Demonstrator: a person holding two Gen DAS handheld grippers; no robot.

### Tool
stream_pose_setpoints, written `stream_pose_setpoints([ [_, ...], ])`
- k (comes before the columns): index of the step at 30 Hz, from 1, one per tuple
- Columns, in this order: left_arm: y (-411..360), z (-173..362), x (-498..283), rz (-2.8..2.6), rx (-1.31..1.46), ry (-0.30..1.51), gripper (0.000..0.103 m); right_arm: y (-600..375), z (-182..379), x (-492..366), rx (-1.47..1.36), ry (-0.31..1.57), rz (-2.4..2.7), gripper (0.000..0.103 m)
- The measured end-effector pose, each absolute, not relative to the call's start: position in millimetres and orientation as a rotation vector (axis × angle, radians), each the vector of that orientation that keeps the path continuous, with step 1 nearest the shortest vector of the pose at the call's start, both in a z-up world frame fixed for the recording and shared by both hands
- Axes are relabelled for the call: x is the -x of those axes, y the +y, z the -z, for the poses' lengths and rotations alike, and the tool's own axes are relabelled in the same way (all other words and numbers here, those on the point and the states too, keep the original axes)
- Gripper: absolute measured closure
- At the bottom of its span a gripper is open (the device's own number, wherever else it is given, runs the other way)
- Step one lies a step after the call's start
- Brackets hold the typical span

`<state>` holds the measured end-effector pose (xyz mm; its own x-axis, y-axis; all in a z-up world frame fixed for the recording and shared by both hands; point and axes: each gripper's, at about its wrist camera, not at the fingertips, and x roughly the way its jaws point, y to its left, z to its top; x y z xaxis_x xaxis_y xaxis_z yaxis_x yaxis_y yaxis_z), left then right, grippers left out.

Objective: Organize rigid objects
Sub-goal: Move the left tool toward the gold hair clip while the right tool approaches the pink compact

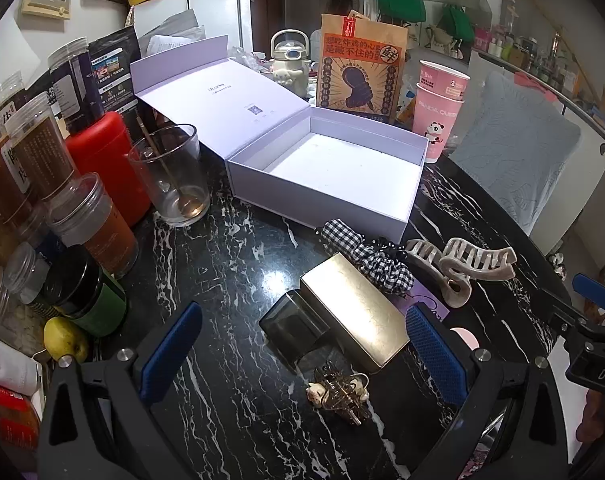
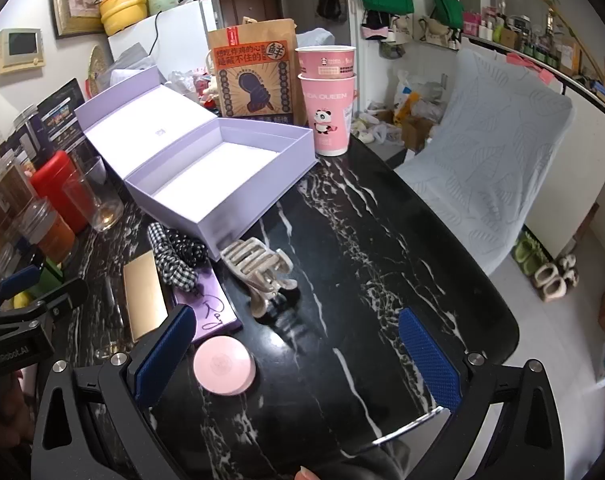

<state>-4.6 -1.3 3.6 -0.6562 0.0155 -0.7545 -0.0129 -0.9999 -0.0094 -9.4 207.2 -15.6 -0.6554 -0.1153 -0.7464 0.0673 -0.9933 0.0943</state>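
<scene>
Both grippers hung spread and empty over the marble table (image 1: 230, 248), nothing yet packed.

Low in the left wrist view, the left gripper (image 1: 302, 354) stood released around a gold hair clip (image 1: 342, 394), with the gold tin (image 1: 352, 308) just beyond; upper centre sat the open lilac box (image 1: 326, 176), empty. In the right wrist view, the right gripper (image 2: 298, 356) bracketed a pink compact (image 2: 224, 366) at lower left, unclenched. First pickup seemed pending: close on one item, then carry it to the box.

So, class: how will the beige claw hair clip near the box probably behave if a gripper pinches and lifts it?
The beige claw clip looks like hard plastic, so it will probably stay stiff. Its curved, toothed shell could slip or twist between flat pads. It appears light and sits on a glossy marble table, so a nudge would likely slide it.
</scene>
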Motion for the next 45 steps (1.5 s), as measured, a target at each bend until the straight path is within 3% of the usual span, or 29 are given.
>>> stream_pose_setpoints([
  [31, 6.5, -5.8, -8.8, -2.875, 1.289, -0.012, 0.000, 212.6, 15.9, -1.2, -1.227, -0.096, 2.757, 0.000],
  [45, -4.3, 10.6, -22.3, -2.856, 1.344, -0.118, 0.000, 212.0, 26.0, -11.9, -1.190, -0.140, 2.685, 0.000],
])
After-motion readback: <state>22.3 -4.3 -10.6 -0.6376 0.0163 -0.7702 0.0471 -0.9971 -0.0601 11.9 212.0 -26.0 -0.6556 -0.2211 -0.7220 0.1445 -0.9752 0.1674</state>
